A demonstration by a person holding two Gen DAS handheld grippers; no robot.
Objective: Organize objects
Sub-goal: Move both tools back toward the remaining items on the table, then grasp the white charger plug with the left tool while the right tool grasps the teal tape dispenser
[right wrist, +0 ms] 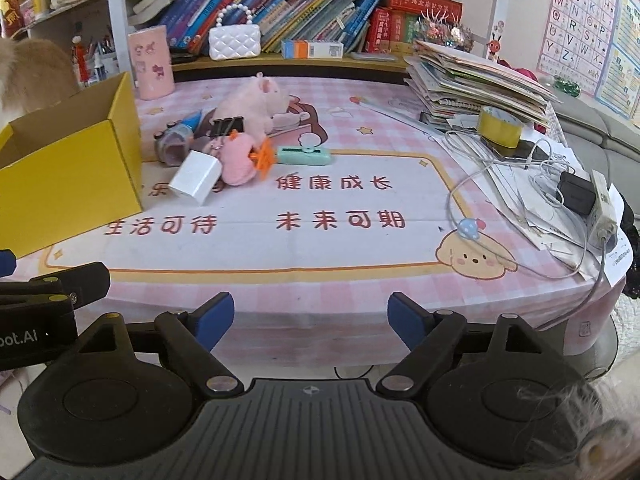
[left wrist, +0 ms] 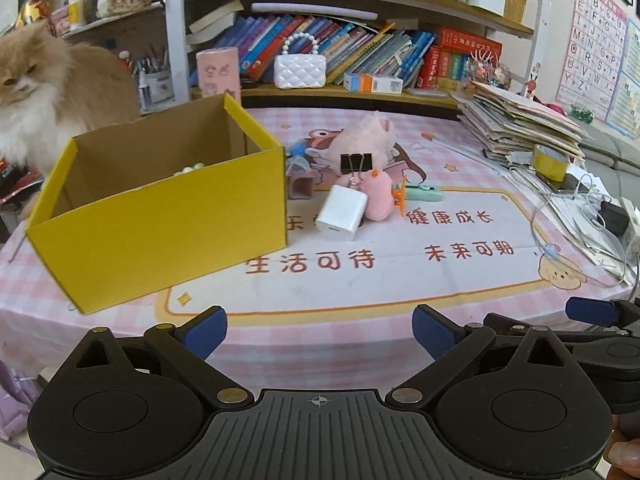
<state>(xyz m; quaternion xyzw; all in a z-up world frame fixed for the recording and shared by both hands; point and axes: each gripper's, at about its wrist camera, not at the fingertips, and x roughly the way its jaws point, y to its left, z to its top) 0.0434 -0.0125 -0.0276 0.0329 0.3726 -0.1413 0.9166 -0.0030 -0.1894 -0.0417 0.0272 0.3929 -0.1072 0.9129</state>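
A yellow cardboard box (left wrist: 160, 232) stands open on the left of the pink table mat, with a small pale green thing (left wrist: 189, 169) inside; the box also shows in the right wrist view (right wrist: 72, 176). Right of it lies a pile: a white charger block (left wrist: 341, 213) (right wrist: 195, 178), a pink plush toy (left wrist: 362, 142) (right wrist: 252, 100), a black binder clip (left wrist: 356, 163) (right wrist: 228, 125), an orange clip (left wrist: 399, 197) (right wrist: 262, 158), a mint green stapler-like item (left wrist: 424, 191) (right wrist: 305, 156) and a grey tape-like item (right wrist: 173, 147). My left gripper (left wrist: 320, 332) and right gripper (right wrist: 311, 320) are open and empty, over the table's near edge.
A fluffy cat (left wrist: 36, 92) sits behind the box at the left. A stack of papers (right wrist: 472, 84), a yellow tape roll (right wrist: 500, 126), cables and a black adapter (right wrist: 576, 196) crowd the right side. A bookshelf (left wrist: 340, 52) runs along the back with a white purse (left wrist: 300, 70).
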